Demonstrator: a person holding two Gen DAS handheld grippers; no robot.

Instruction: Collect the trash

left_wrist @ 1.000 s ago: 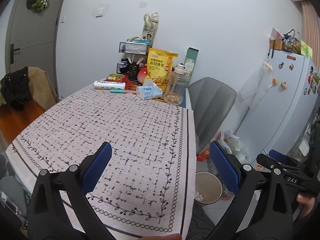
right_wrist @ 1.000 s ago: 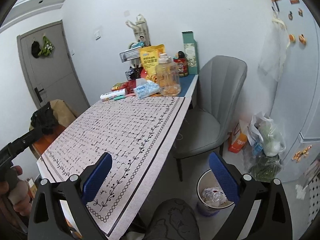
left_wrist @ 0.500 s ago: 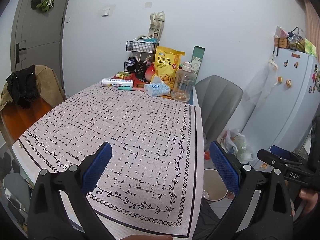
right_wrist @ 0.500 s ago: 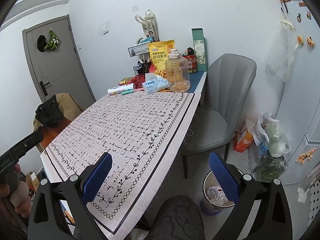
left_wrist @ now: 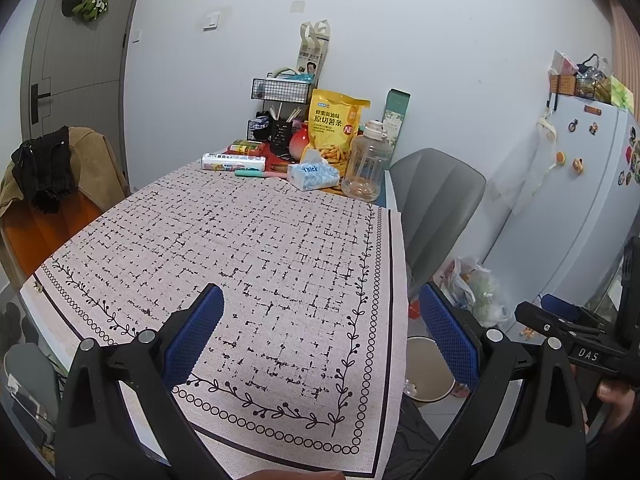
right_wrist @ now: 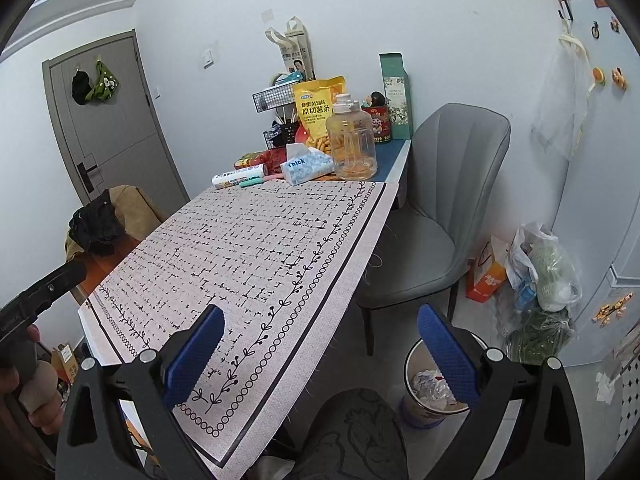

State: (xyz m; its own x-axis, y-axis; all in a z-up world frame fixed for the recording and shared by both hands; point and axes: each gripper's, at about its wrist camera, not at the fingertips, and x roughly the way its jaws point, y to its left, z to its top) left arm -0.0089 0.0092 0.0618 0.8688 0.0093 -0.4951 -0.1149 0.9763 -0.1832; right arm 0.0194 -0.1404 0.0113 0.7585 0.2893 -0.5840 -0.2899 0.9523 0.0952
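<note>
A small round trash bin (right_wrist: 424, 392) stands on the floor to the right of the table, with crumpled wrappers inside; its rim also shows in the left wrist view (left_wrist: 430, 368). My left gripper (left_wrist: 320, 332) is open and empty above the near end of the patterned tablecloth (left_wrist: 256, 264). My right gripper (right_wrist: 320, 348) is open and empty, over the table's right edge (right_wrist: 320, 332) and above the bin. No loose trash shows on the cloth.
At the far end of the table stand a tissue pack (left_wrist: 314, 176), a clear jug (left_wrist: 366, 168), a yellow snack bag (left_wrist: 334, 128), a roll (left_wrist: 234, 162) and a wire rack (left_wrist: 280, 90). A grey chair (right_wrist: 440, 208) and plastic bags (right_wrist: 544, 268) are at the right, by the fridge (left_wrist: 580, 184).
Both grippers have drawn back and risen a little, so more of the table's near end shows. Both stay open and empty.
</note>
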